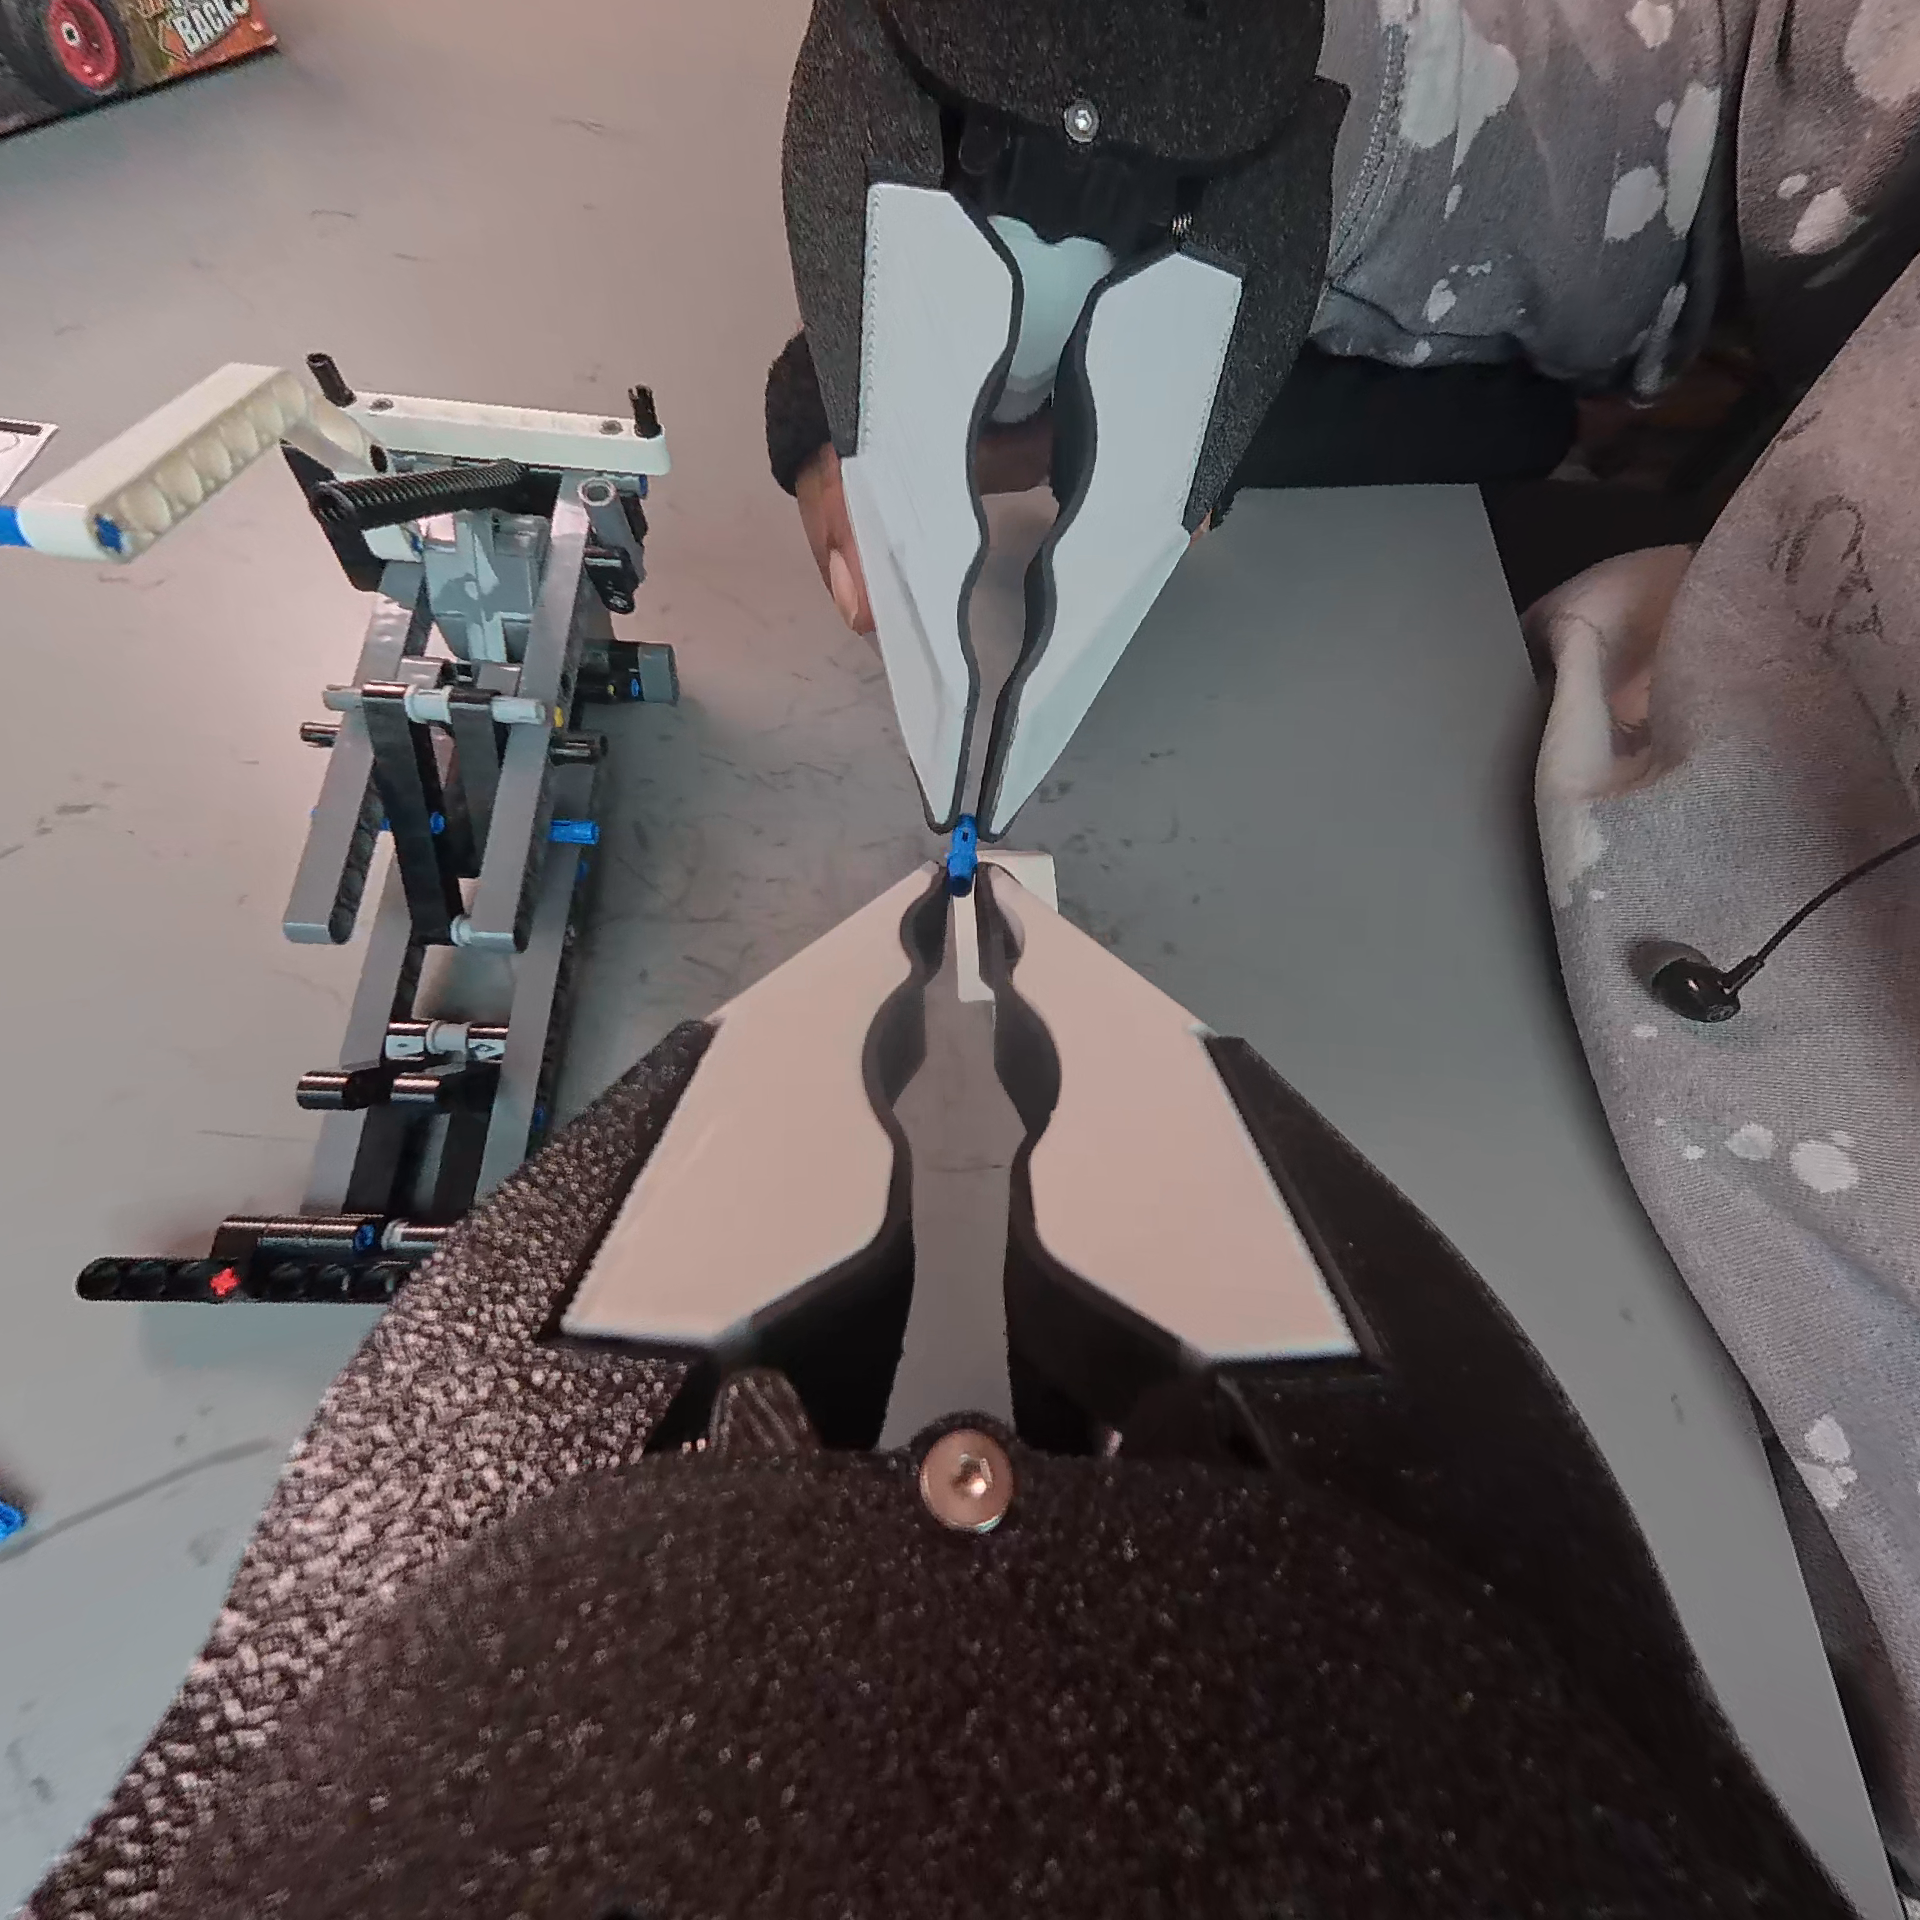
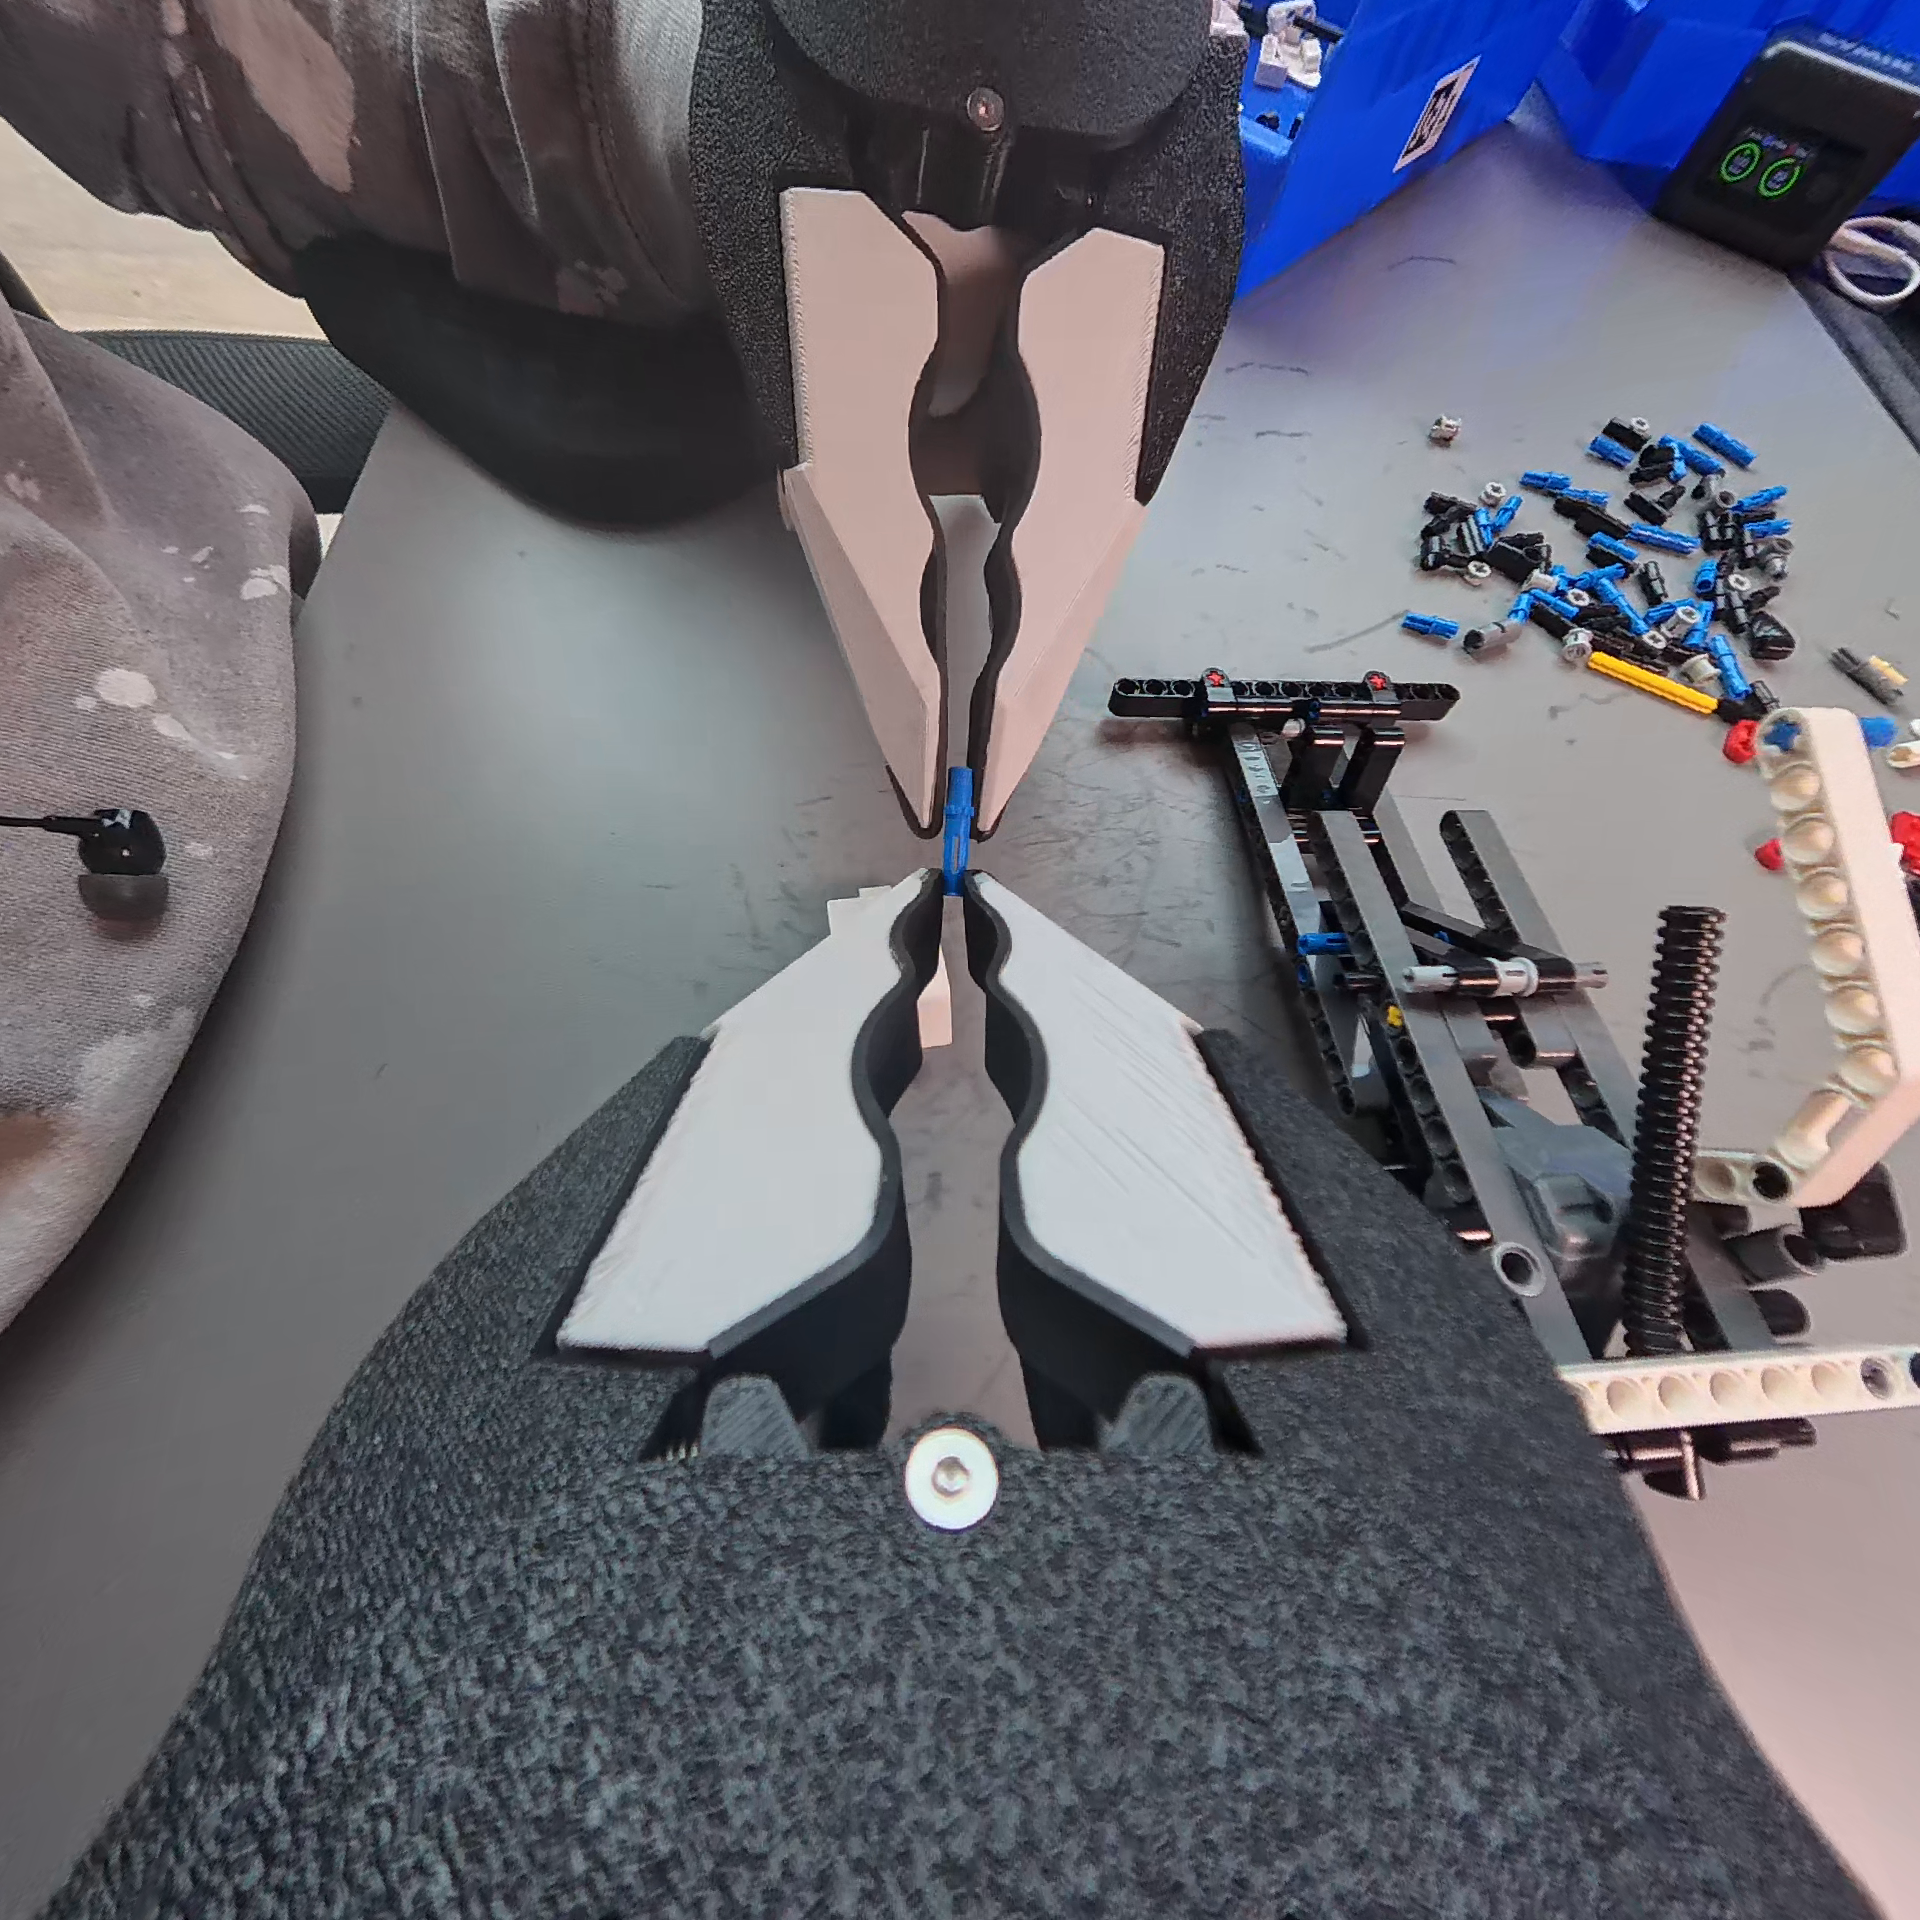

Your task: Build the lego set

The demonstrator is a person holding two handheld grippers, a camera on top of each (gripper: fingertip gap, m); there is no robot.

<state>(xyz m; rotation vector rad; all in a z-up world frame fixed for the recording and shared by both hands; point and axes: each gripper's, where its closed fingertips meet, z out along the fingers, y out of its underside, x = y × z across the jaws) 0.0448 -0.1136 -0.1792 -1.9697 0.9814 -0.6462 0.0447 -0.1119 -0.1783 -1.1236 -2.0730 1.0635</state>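
Left gripper (image 1: 958, 891) and right gripper (image 2: 948, 878) jaws each pinch one blue pin (image 1: 961, 840), lengthwise between them

Glossy plastic blue pin (image 1: 961, 854); matt, scuffed grey table (image 1: 1247, 727).

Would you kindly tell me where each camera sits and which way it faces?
Left wrist view: rides the left gripper, facing the right gripper tip to tip; the grey-and-black lego chassis lies at image left; a grey mottled sleeve shows.
Right wrist view: rides the right gripper, facing the left gripper; the chassis and a pile of loose blue and black pins lie at image right.
Shared: both grippers, a small blue pin between their tips, the chassis, the grey table.
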